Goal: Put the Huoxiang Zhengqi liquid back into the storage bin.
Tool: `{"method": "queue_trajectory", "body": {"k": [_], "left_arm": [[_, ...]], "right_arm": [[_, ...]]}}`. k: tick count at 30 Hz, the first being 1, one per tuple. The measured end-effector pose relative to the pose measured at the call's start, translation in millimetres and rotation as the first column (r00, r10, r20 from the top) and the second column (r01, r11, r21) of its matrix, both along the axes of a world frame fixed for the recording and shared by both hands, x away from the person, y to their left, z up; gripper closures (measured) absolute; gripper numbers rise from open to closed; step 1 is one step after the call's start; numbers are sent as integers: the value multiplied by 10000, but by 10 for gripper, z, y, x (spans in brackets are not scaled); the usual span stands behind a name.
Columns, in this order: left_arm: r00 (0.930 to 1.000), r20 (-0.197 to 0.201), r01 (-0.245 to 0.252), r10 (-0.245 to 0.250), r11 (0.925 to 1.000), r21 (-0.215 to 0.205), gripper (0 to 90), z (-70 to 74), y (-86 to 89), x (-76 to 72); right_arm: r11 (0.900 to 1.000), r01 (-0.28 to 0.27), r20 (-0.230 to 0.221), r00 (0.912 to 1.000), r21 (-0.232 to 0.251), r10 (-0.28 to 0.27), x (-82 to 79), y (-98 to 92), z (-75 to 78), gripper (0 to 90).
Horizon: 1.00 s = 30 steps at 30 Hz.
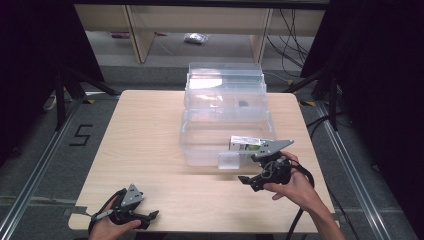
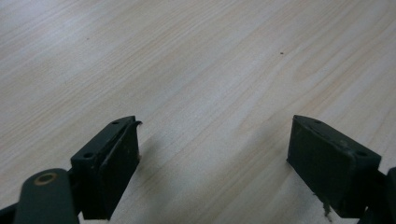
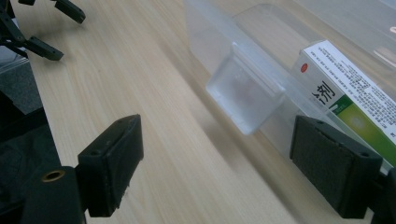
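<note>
1. Mostly hard to read: the clear bin (image 1: 227, 135) w/ its raised lid was see-through, so its walls blurred into the table (image 1: 150, 135); a small dark item (image 1: 243, 104) near the bin's back couldn't be made out.
2. Box (image 1: 246, 144), white w/ green print, lay inside the bin at its front right, partly covered by the right gripper's grey plate in the high view.
3. Right gripper (image 1: 245, 180) sat just in front of the bin's front right corner, jaws released & wide, holding nothing.
4. Left gripper (image 1: 152, 215) was well apart from the bin, near the table's front left edge, jaws spread, empty.
5. Open wood lay left of the bin & between bin and front edge.
6. Right gripper view gave box (image 3: 350, 100) print and the bin's front latch tab (image 3: 245, 91) close up; left gripper (image 3: 46, 28) was cut off at its top left.
7. Left gripper view had bare wood grain (image 2: 196, 70) between its jaws.
</note>
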State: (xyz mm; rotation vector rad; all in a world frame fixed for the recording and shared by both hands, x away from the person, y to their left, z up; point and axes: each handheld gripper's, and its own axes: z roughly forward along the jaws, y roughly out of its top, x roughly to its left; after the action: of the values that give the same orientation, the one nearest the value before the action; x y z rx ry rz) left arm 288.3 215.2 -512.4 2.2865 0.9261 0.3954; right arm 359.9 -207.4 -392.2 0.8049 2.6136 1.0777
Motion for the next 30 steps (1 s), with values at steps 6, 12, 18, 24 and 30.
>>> {"method": "queue_trajectory", "body": {"k": [6,12,18,24,30], "left_arm": [[9998,86,-181,182,9997,-161,161,-12,-14,-3],[10000,45,-7,6,10000,58,161,-3,-1,2],[10000,25,25,-25,10000,44,161,-1,-1,0],[9999,86,-130,131,9999,-107,161,-8,-12,-4],[9997,83,-227,229,9995,-227,161,-14,-19,-8]], "right_arm": [[9998,192,83,9998,-5,-192,-43,-6,-71,184],[9995,261,-93,9996,162,-259,-76,-28,-203,188],[9994,310,-441,9986,120,-304,-84,-30,-355,192],[9994,319,-529,9981,154,-310,-101,-6,-410,193],[9992,326,-484,9983,214,-316,-123,-9,-463,196]]}}
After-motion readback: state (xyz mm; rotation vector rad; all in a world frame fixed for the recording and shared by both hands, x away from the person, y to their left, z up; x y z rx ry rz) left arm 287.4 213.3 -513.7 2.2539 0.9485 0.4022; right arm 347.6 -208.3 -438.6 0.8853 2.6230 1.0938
